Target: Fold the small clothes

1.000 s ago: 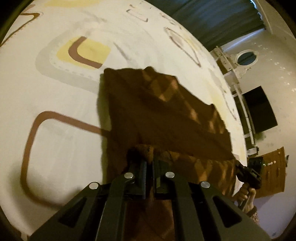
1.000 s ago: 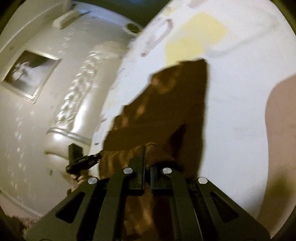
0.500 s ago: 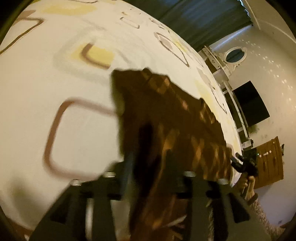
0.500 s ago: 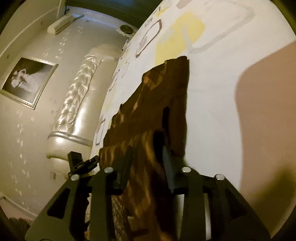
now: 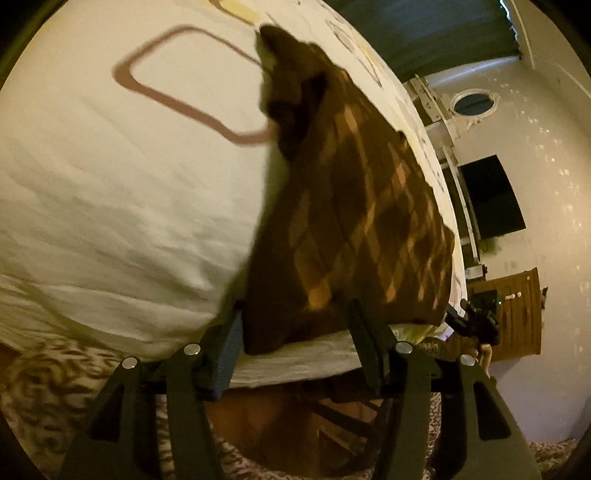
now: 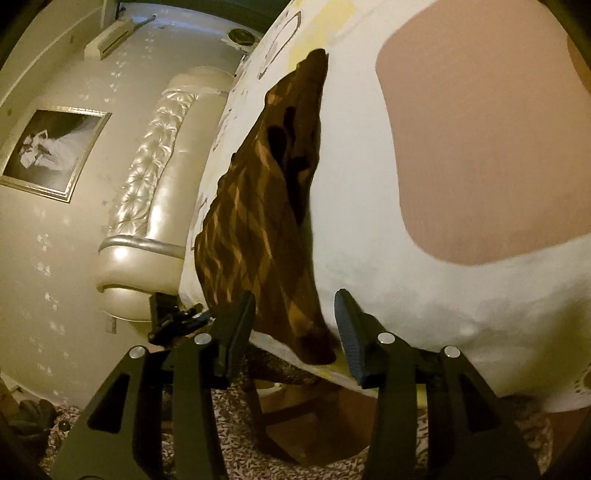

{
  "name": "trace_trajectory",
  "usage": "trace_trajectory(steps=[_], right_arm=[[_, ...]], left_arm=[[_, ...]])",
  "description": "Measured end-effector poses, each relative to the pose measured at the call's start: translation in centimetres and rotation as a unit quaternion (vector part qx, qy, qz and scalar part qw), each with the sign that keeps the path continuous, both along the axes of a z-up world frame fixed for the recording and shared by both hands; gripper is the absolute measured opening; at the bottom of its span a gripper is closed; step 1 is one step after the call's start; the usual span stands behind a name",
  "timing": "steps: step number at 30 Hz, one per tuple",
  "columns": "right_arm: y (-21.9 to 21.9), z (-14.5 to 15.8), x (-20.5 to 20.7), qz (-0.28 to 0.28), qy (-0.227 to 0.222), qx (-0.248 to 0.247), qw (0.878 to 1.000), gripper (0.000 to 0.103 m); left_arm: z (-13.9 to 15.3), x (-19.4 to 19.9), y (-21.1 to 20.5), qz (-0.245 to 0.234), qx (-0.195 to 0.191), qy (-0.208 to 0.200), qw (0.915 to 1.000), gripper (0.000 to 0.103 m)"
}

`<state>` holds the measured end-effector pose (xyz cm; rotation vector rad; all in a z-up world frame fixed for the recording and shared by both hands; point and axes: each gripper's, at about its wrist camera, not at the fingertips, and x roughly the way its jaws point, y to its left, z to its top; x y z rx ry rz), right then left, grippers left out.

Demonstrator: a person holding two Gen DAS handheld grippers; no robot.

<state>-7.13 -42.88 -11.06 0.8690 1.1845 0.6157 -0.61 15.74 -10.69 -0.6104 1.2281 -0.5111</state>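
A: Item one, the bed (image 5: 110, 192). Condition?

B: White cover with brown outline shapes and a large pinkish patch (image 6: 480, 147). Its near edge runs just ahead of both claws. Wide bare cover lies left of the garment in the left wrist view, and more to its right in the right wrist view.

A: Item two, the garment?

B: Brown checked cloth (image 5: 354, 206), lying flat on the bed in a long strip that runs from the near edge away toward the far side. Its near end reaches the edge of the mattress; one near corner hangs slightly over it (image 6: 314, 347).

A: Left claw?

B: The left gripper (image 5: 295, 332) is released, jaws widening. The cloth's near end shows between the fingers, but the pads do not press on it.

A: Right claw?

B: The right gripper (image 6: 295, 325) is likewise released and widening, with the cloth's near corner showing between its fingers, unpinched.

A: Surroundings, left to right?

B: Patterned carpet (image 5: 48, 373) below the bed edge; a padded headboard (image 6: 147, 177) and a framed picture (image 6: 51, 151) on the wall; a dark curtain (image 5: 424, 33), a round mirror (image 5: 474, 103), a black screen (image 5: 491, 199), a wooden cabinet (image 5: 517, 314).

A: Containers? Legible writing?

B: I cannot make out either.
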Motion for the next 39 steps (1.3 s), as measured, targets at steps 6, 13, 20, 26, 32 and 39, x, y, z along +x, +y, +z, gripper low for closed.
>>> trace_trajectory(steps=[6, 13, 20, 26, 32, 39], right_arm=[[0.9, -0.3, -0.1, 0.014, 0.001, 0.002, 1.000, 0.046], [0.1, -0.5, -0.9, 0.018, 0.013, 0.001, 1.000, 0.046], [3.2, -1.5, -0.4, 0.062, 0.026, -0.019, 0.998, 0.046], [3.6, -0.9, -0.4, 0.060, 0.015, -0.032, 0.998, 0.005], [4.2, 1.9, -1.1, 0.056, -0.022, -0.011, 0.998, 0.005], [4.0, 7.2, -2.6, 0.041, -0.072, 0.029, 0.996, 0.004]], left_arm=[[0.2, 0.0, 0.4, 0.016, -0.017, 0.002, 0.9997, 0.051], [-0.3, -0.1, 0.7, 0.028, -0.033, 0.008, 0.9990, 0.049], [-0.4, -0.2, 0.5, 0.024, -0.019, 0.009, 0.9995, 0.029], [-0.3, -0.2, -0.1, 0.014, -0.007, 0.011, 0.9998, 0.005], [1.6, -1.5, -0.1, 0.003, -0.039, -0.011, 0.9992, 0.005], [7.7, -4.4, 0.5, -0.002, -0.110, -0.071, 0.9914, 0.005]])
